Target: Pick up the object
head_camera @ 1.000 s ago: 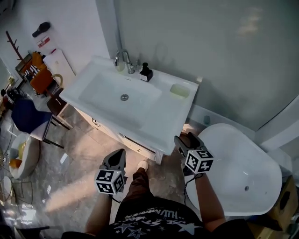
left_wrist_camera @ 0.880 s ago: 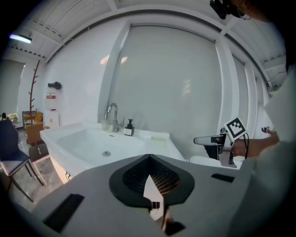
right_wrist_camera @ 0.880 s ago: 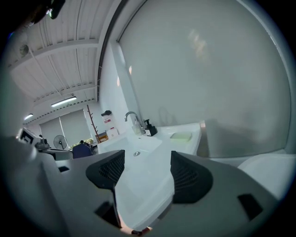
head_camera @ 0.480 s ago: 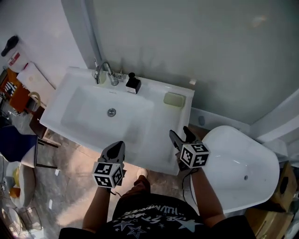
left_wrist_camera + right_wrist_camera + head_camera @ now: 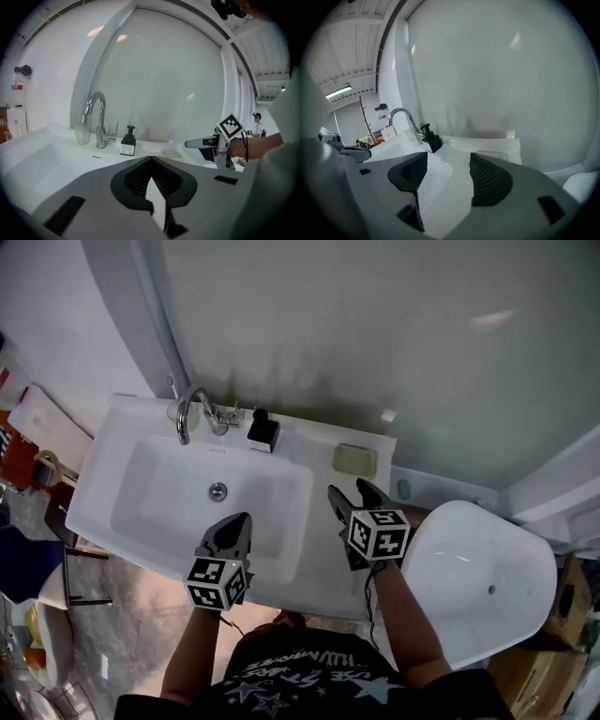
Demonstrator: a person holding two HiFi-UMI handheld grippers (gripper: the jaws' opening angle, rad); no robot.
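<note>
You stand in a bathroom: a white sink [image 5: 105,476] with tap [image 5: 192,409], soap pump [image 5: 263,430] and soap dish [image 5: 354,459], a tub [image 5: 459,559] beside it.

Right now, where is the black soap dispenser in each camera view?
Head view: the soap dispenser sits upper centre, just right of the faucet.
Left gripper view: the soap dispenser is left of centre, right of the faucet.
Right gripper view: the soap dispenser is left of centre, right of the faucet.
Shared landmark: the faucet.
</note>
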